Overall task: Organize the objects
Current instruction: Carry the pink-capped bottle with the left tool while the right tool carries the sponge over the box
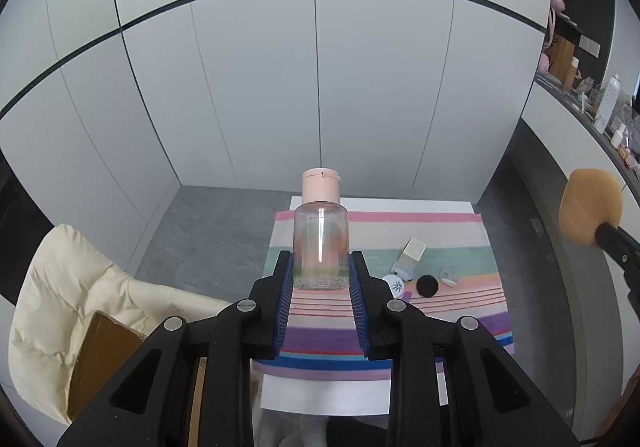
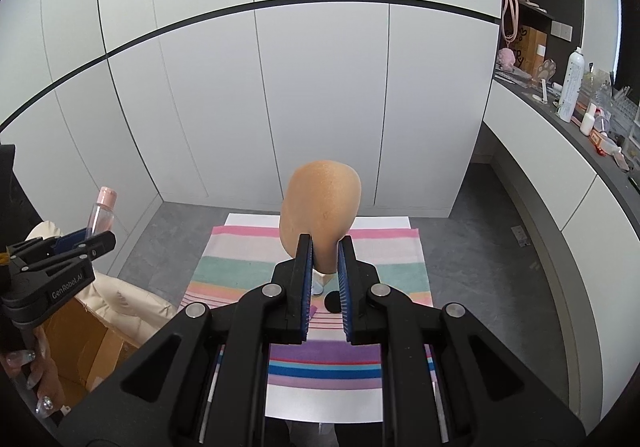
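Note:
In the left wrist view my left gripper is shut on a clear bottle with a pink flip cap, held upright above the striped cloth. The right wrist view shows my right gripper shut on a tan makeup sponge, also lifted over the cloth. On the cloth lie a cream cube box, a white round compact, a black round puff and a small white case. The sponge shows at the right edge. The left gripper with its bottle appears at far left.
A cream padded chair with a cardboard box stands left of the table. White cabinet doors close the back. A cluttered counter with bottles runs along the right. A hand with decorated nails holds the left tool.

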Demonstrator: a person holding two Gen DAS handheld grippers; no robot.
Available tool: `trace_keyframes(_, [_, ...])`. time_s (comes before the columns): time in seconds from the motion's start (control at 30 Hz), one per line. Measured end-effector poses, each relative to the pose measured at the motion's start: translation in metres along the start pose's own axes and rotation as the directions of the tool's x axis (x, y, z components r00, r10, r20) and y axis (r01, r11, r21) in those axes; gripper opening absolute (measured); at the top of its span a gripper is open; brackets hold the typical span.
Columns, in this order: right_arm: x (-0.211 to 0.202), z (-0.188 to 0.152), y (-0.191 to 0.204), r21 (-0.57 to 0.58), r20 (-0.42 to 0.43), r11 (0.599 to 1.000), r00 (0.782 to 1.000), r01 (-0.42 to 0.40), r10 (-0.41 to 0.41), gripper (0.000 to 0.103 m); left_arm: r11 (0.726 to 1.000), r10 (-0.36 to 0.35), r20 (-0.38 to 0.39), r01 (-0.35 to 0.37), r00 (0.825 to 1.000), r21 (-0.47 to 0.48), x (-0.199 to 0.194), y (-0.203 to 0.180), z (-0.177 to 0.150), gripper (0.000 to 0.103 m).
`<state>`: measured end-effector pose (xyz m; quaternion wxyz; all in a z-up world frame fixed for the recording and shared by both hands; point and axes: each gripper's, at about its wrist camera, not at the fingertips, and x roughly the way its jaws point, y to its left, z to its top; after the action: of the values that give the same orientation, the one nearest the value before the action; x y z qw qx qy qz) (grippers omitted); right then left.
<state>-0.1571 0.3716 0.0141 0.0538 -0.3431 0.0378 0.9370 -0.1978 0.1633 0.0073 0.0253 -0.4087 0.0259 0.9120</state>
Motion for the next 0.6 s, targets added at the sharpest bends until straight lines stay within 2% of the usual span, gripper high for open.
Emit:
trace_keyframes(0.27, [-0.016,-0.021,0.0,-0.004,0.008,1.0,1.0,-0.025,0.025,0.012,0.999,-0.035,0.042,0.033,0.998,0.029,-0.032,-0.002,-0.024,0.028])
trace_keyframes(0.43, [-0.032,-0.042,-0.007,0.013,0.011,0.999,0.999,-0.052,0.052,0.013,0.996,-0.074,0.088,0.069,0.993,0.056,-0.067,-0.004,-0.049,0.028])
trace_keyframes(0.6, [-0.05,-0.067,-0.014,0.034,0.007,0.996,0.997,-0.077,0.077,0.013,0.995,-0.084,0.119,0.077,0.989,0.064,-0.094,-0.003,-0.073,0.028])
